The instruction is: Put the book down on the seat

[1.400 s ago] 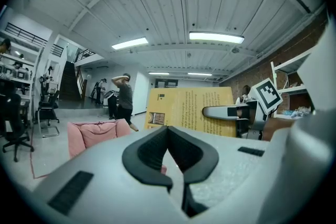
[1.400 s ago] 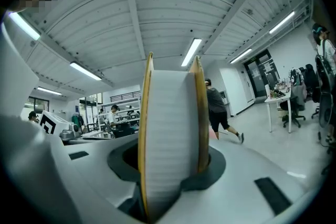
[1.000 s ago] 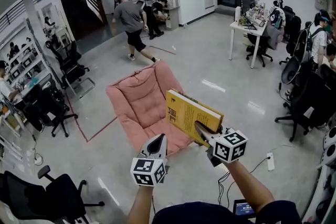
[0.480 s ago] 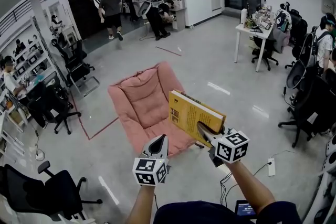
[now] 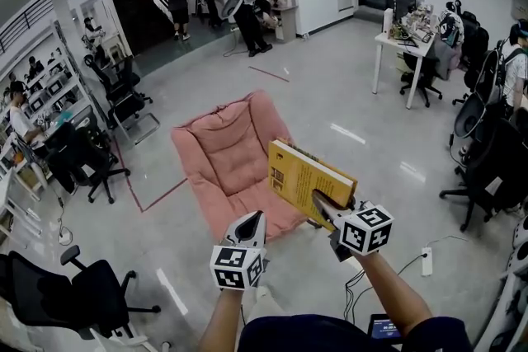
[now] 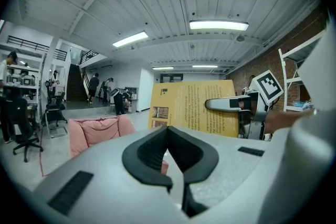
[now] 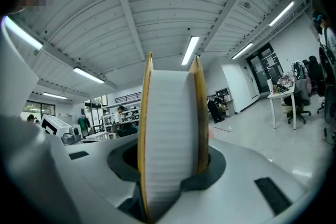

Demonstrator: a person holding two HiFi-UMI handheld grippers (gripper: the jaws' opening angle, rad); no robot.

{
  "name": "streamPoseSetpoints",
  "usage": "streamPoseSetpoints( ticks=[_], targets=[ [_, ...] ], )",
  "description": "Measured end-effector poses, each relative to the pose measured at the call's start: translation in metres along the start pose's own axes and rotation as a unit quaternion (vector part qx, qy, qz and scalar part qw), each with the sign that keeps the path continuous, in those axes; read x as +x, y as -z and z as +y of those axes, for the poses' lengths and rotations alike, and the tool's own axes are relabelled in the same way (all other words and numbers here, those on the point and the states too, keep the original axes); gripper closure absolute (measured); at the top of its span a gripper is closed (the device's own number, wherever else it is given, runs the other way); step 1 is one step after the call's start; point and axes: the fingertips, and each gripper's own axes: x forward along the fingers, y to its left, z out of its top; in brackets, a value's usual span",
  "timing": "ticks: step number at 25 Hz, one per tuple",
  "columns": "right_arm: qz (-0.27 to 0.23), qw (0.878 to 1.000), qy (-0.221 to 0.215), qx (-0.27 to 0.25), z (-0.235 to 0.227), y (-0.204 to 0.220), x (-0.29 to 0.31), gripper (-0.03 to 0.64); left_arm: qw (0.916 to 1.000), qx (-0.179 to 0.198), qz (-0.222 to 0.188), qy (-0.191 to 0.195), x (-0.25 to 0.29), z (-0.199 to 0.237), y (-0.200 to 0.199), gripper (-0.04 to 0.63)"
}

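**Seat of pink padded fabric awaits a thick yellow paperback book**

Seat (image 5: 223, 152) stands on the grey floor just ahead. The book (image 5: 293, 169) is up in the air near its front right corner, upright and clear of the cushion, so I judge this the carrying step. Next, the book must be brought over the cushion, tilted flat, lowered and let go. The right gripper (image 5: 317, 200) has its jaws clamped across the book's thickness, page edges facing its camera. The left gripper (image 5: 251, 220) hangs beside it, jaws together on nothing.

Open office, desk (image 5: 396, 44), swivel chairs (image 5: 76, 300), shelving (image 5: 35, 88)
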Motion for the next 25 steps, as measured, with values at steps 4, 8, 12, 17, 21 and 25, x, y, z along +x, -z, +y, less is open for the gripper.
streamPoseSetpoints(
  ticks=[4,8,12,17,21,25],
  targets=[
    [0.001,1.000,-0.004,0.002,-0.004,0.002,0.001,0.460,1.0000,0.000,-0.002,-0.005,0.001,0.000,0.000,0.591],
    [0.001,1.000,-0.010,-0.001,-0.004,0.001,0.009,0.460,0.9999,-0.004,-0.007,-0.008,0.004,0.005,-0.002,0.591],
    [0.001,1.000,-0.016,0.000,-0.003,-0.002,0.020,0.460,0.9999,-0.007,-0.008,-0.007,0.010,0.013,-0.003,0.591],
    [0.001,1.000,-0.012,0.007,-0.011,-0.001,0.030,0.460,0.9999,-0.004,-0.007,-0.005,0.018,0.019,-0.002,0.591],
    [0.006,1.000,-0.013,0.007,-0.016,0.000,0.042,0.460,0.9999,-0.013,-0.005,-0.008,0.026,0.030,-0.001,0.591],
    [0.009,1.000,-0.016,0.005,-0.016,-0.001,0.059,0.460,0.9999,-0.011,-0.005,-0.011,0.035,0.042,-0.004,0.591]
  ],
)
